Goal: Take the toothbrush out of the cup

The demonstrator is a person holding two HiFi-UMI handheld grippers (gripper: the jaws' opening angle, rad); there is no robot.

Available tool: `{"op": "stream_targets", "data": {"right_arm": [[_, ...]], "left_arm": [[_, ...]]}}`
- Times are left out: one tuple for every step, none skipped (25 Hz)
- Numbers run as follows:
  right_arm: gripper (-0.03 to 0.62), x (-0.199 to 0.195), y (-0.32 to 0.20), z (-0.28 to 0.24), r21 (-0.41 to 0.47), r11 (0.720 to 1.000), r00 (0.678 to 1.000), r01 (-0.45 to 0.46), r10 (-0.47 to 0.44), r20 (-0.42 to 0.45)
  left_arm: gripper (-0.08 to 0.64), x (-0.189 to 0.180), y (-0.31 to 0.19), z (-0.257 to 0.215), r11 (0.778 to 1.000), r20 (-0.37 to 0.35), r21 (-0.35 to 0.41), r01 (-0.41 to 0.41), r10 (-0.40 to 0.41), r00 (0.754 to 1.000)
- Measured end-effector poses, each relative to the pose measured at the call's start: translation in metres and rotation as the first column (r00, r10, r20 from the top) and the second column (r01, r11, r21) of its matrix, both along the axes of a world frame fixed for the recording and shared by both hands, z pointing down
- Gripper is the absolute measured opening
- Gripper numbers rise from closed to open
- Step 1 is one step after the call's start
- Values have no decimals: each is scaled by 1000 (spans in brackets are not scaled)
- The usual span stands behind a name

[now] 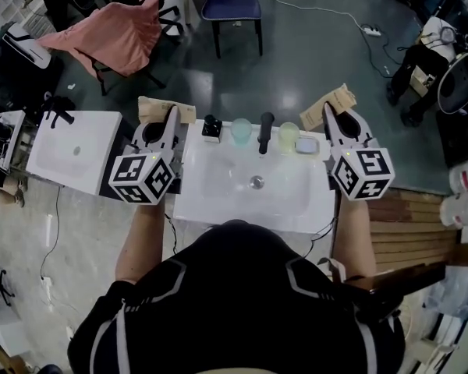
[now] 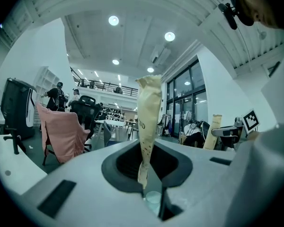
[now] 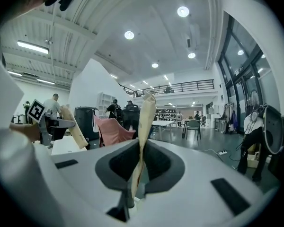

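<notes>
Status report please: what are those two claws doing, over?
Left gripper, right gripper: jaws together, empty, flanking the sink. Green cup and yellow cup untouched at its back edge; toothbrush too small to see. Tap between them.

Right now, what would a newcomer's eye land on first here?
The left gripper and right gripper, jaws shut and empty, hover at either side of the white sink. At its back edge, a green cup and a yellow cup flank the black faucet.

Tan-padded tongs (image 2: 149, 86) together, nothing between
</notes>
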State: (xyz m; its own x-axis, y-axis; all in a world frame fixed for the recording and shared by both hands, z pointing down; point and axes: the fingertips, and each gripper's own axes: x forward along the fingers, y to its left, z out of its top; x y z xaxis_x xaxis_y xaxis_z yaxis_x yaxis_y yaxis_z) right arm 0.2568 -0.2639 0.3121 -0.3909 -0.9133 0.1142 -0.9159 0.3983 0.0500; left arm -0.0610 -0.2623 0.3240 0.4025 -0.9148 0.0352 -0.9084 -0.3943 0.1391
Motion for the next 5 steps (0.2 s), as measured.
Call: {"op": "stream_targets", "data": {"right_arm": [[29, 0, 0, 0, 1, 1000, 1000, 2, -2, 0], [29, 1, 1, 0, 3, 1000, 1000, 3, -3, 1], [29, 1, 2, 0, 5, 1000, 1000, 2, -2, 2], [29, 2, 2, 0, 6, 1000, 1000, 2, -2, 3], [29, 3, 3, 0, 8, 1000, 1000, 1, -1, 4]], "left_arm": [[37, 1, 1, 0, 1000, 1, 0, 0, 0, 1000], [37, 2, 2, 1, 1000, 4, 2, -1, 1, 1000], [37, 3, 3, 1, 1000, 7, 4, -1, 1, 1000], [37, 3, 4, 1, 1000, 11, 8, 0, 0, 1000], [37, 4, 5, 1, 1000, 15, 12, 1, -1, 1000]]}}
